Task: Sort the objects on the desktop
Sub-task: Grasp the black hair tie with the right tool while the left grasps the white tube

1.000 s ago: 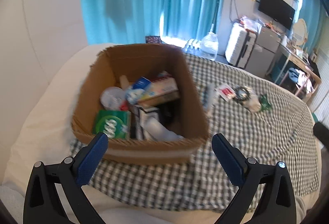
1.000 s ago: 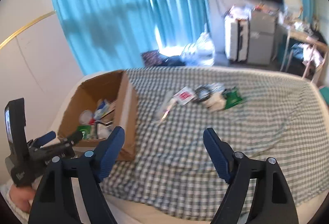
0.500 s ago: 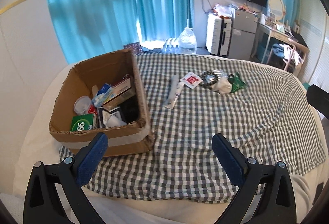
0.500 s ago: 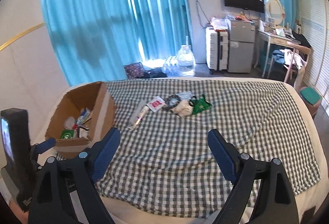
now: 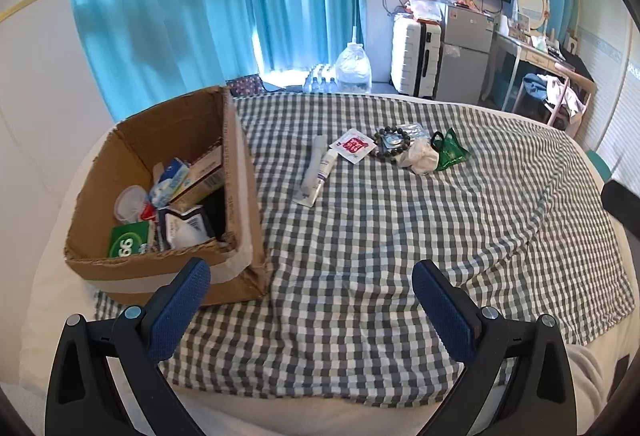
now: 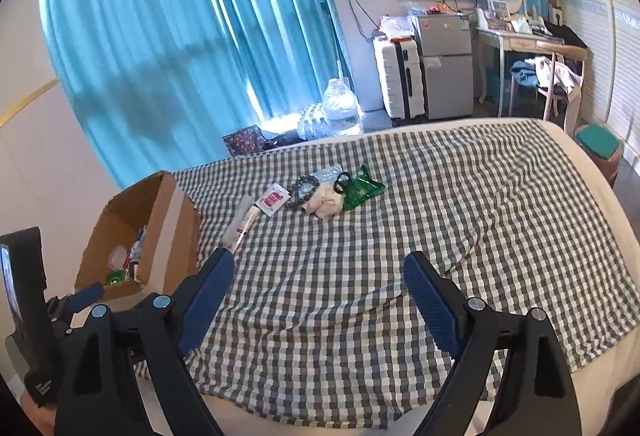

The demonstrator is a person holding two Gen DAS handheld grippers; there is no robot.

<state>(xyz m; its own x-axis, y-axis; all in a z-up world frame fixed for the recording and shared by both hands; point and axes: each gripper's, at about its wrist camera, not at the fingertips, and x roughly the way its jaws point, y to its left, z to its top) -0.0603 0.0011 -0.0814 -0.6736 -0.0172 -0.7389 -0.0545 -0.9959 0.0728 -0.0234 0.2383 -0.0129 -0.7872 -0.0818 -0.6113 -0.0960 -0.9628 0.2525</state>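
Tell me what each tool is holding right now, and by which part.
Nothing is held. The left tool and right tool are both open and empty above the checked cloth.

I see bare cloth point(image 5: 360, 236) between me and the clutter; the box point(image 5: 240, 204) walls off the left. The tube point(image 5: 316, 172), packet point(image 5: 353, 145), beads point(image 5: 390, 140), tissue point(image 5: 420, 158) and green bag point(image 5: 450, 154) crowd together.

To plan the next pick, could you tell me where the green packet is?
In both views, the green packet lies rightmost in the cluster on the checked cloth, touching the crumpled white tissue.
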